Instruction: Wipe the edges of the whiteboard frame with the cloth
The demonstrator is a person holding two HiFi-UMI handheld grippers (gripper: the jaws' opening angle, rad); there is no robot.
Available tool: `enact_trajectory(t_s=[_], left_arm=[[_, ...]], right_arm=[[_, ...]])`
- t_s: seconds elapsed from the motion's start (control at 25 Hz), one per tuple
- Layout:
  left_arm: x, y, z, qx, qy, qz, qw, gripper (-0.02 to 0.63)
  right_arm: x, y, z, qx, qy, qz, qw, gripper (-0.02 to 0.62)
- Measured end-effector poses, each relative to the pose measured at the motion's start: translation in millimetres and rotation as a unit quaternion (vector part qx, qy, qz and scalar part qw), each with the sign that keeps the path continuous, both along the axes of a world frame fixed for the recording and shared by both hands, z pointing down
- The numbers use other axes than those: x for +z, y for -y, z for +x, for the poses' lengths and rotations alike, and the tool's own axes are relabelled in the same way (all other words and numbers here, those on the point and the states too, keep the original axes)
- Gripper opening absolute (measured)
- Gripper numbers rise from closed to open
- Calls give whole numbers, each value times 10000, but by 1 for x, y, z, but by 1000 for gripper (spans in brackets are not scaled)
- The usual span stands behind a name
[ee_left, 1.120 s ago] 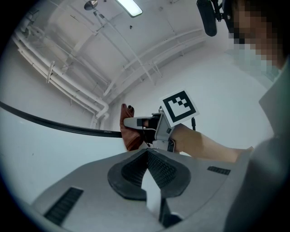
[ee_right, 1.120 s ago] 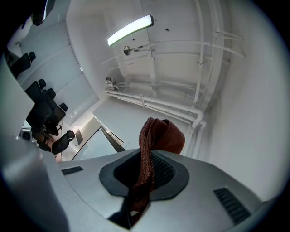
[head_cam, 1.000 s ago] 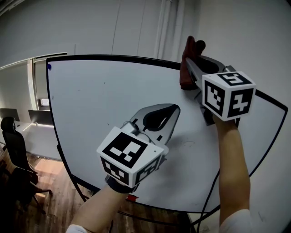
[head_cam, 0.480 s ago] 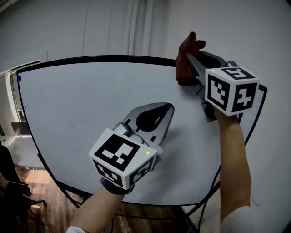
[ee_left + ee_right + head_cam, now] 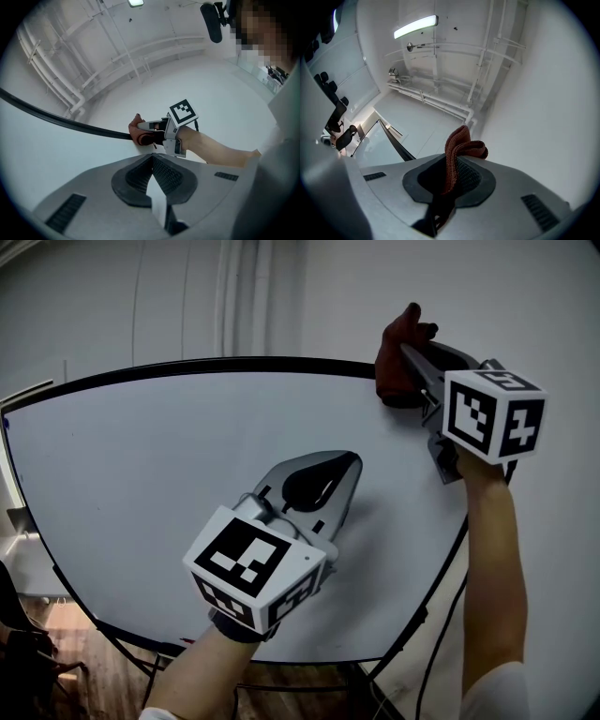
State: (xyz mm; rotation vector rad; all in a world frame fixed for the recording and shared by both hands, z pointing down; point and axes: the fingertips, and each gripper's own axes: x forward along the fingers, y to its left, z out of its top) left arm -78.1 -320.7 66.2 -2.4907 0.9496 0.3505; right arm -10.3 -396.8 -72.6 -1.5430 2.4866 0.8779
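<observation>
- Red-brown cloth (image 5: 397,360) was seen clamped in R gripper (image 5: 411,351), pressed at top-right corner of whiteboard frame (image 5: 234,363).
- From cloth, top edge was seen running long-ways to the left; right edge dropped away below, nearer R arm.
- L gripper (image 5: 337,470) was held closed on nothing, over board face (image 5: 169,474), well apart from frame.
- No brand/text could be read; only square markers on cubes (image 5: 492,415).
</observation>
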Motion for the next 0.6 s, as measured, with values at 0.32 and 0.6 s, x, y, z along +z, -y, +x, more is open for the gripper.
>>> enact_trajectory(t_s=[0.32, 0.6], left_arm=[[3, 11, 83, 225, 83, -48, 9997, 9], [-2, 1, 144, 366, 102, -1, 9993, 9]], right_arm=[[-4, 9, 88, 38, 149, -59, 9999, 44], [-6, -2, 152, 82, 238, -90, 9996, 44]])
